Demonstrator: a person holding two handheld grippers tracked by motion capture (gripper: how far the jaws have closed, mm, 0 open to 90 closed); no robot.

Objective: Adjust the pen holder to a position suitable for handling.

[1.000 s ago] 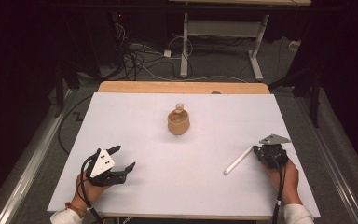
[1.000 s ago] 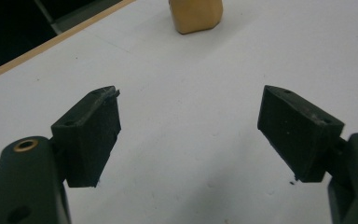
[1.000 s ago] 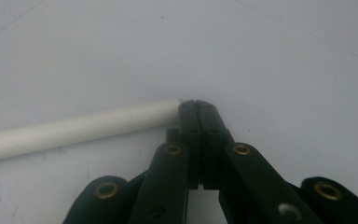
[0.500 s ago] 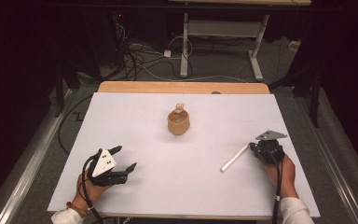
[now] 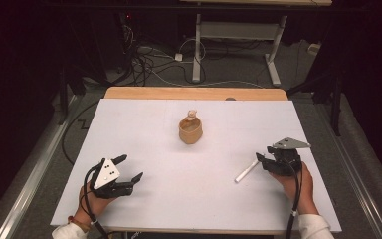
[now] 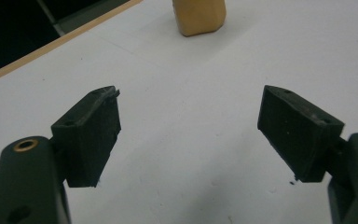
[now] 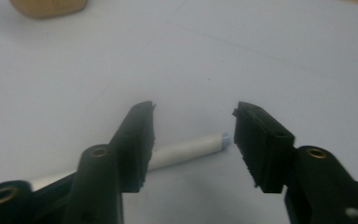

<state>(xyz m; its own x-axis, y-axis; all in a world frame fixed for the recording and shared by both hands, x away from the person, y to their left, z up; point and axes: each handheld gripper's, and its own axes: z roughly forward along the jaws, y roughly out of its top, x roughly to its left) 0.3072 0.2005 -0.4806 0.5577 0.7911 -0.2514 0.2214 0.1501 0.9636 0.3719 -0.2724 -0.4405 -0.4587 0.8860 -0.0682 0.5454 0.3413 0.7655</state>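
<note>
Counter [image 5: 144, 129] first — a wide white sheet, mostly bare. Near its middle stands a small tan pot [image 5: 190, 131] with something pale poking from its mouth; I can't quite tell what. The left gripper [image 5: 129, 169] rests released near the front-left edge, jaws spread on nothing. The right gripper [image 7: 193, 135] sits low with parted jaws straddling one end of a white stick [image 7: 186, 151] that lies flat on the sheet. Closing so near the tip could pinch it off-centre — the stick might pivot, roll or squirt free.
</note>
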